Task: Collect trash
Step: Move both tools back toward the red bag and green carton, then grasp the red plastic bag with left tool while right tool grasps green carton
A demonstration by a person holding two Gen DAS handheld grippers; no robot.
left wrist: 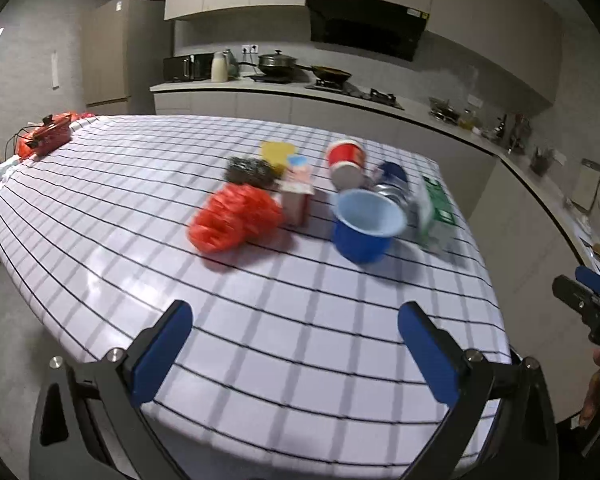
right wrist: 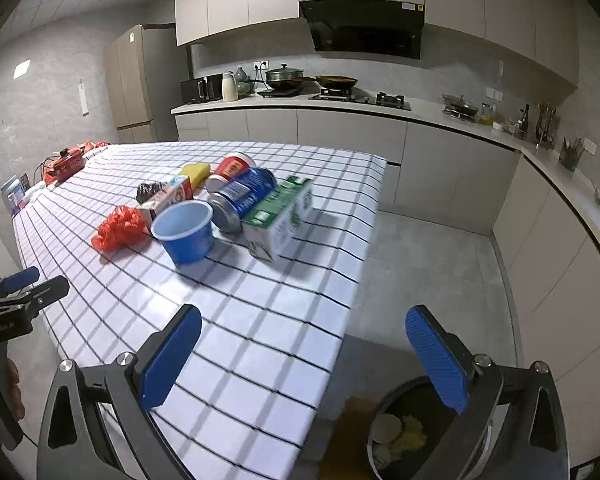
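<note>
Trash lies in a cluster on the checked tablecloth [left wrist: 260, 340]: a crumpled red plastic bag [left wrist: 234, 216] [right wrist: 118, 226], a blue cup [left wrist: 364, 224] [right wrist: 186, 232], a green and white carton [left wrist: 434, 216] [right wrist: 284, 216], a blue can [right wrist: 242, 198], a red cup [left wrist: 346, 162] [right wrist: 232, 168], a small pink box [left wrist: 298, 196], a steel scourer [left wrist: 250, 172] and a yellow sponge [right wrist: 196, 172]. My left gripper [left wrist: 296, 352] is open and empty above the near table. My right gripper [right wrist: 304, 360] is open and empty over the table corner and a dark trash bin [right wrist: 412, 432].
The bin on the floor at the table's right corner holds some scraps. A red toolbox-like item [left wrist: 50, 136] sits at the far left table edge. Kitchen counters [right wrist: 340, 108] run along the back and right walls. Grey floor lies between table and counters.
</note>
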